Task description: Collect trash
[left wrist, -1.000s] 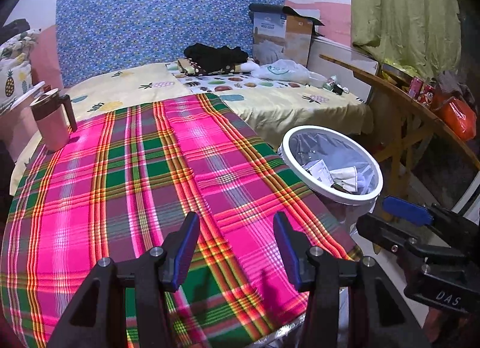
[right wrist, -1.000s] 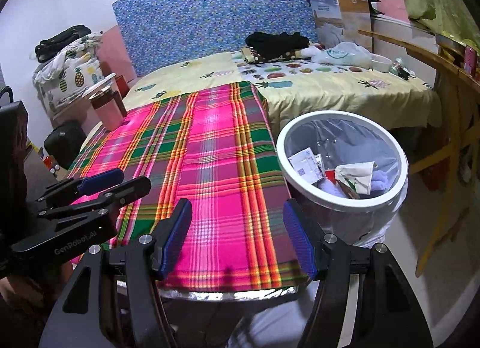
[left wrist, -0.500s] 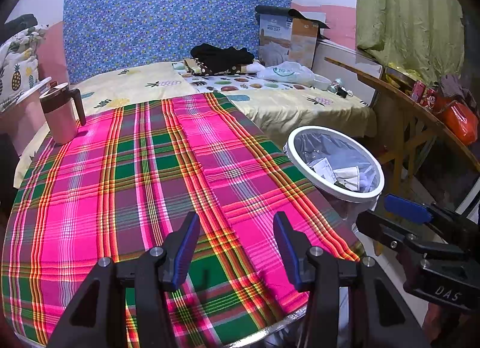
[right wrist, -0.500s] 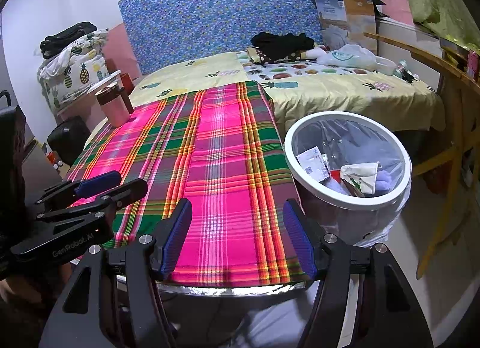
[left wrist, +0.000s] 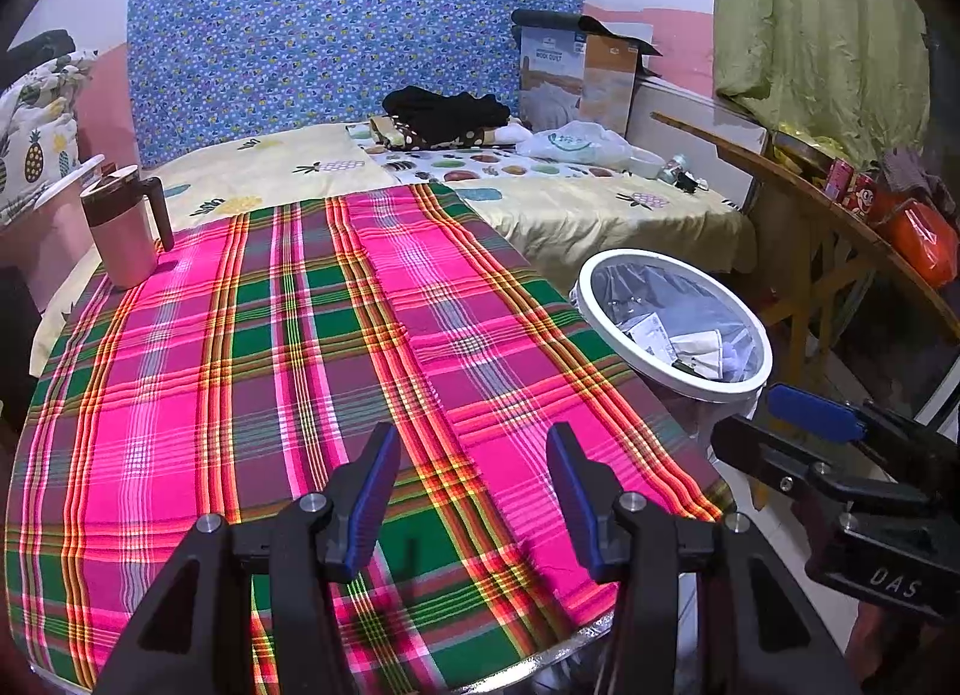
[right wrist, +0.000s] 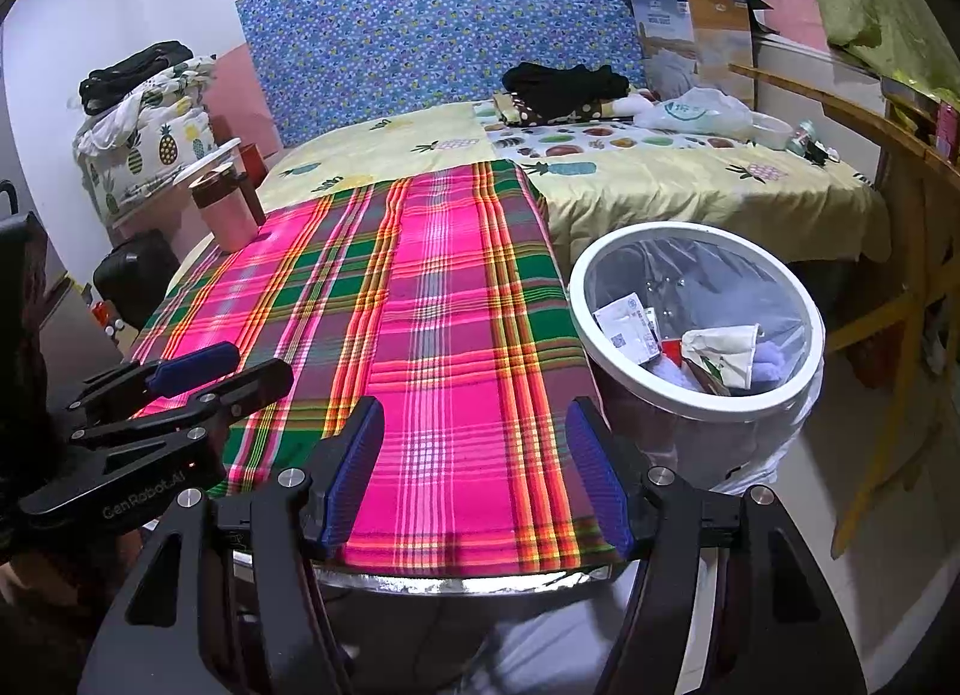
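Note:
A white-rimmed trash bin (right wrist: pixel 696 395) with a clear liner stands on the floor right of the table; it also shows in the left wrist view (left wrist: pixel 672 383). Paper scraps and wrappers (right wrist: pixel 720 350) lie inside it. My left gripper (left wrist: pixel 474 491) is open and empty above the near edge of the plaid tablecloth (left wrist: pixel 270 365). My right gripper (right wrist: pixel 477 467) is open and empty over the table's near right edge, left of the bin. No loose trash shows on the tablecloth (right wrist: pixel 432 305).
A pink mug with a dark handle (left wrist: pixel 123 233) stands at the table's far left. A bed (left wrist: pixel 570 203) with clothes, a plastic bag and a box lies behind. A wooden table (left wrist: pixel 840 227) with packets stands at right.
Both grippers have drawn back and risen a little, so more of the table and the mug show. Both stay open and empty.

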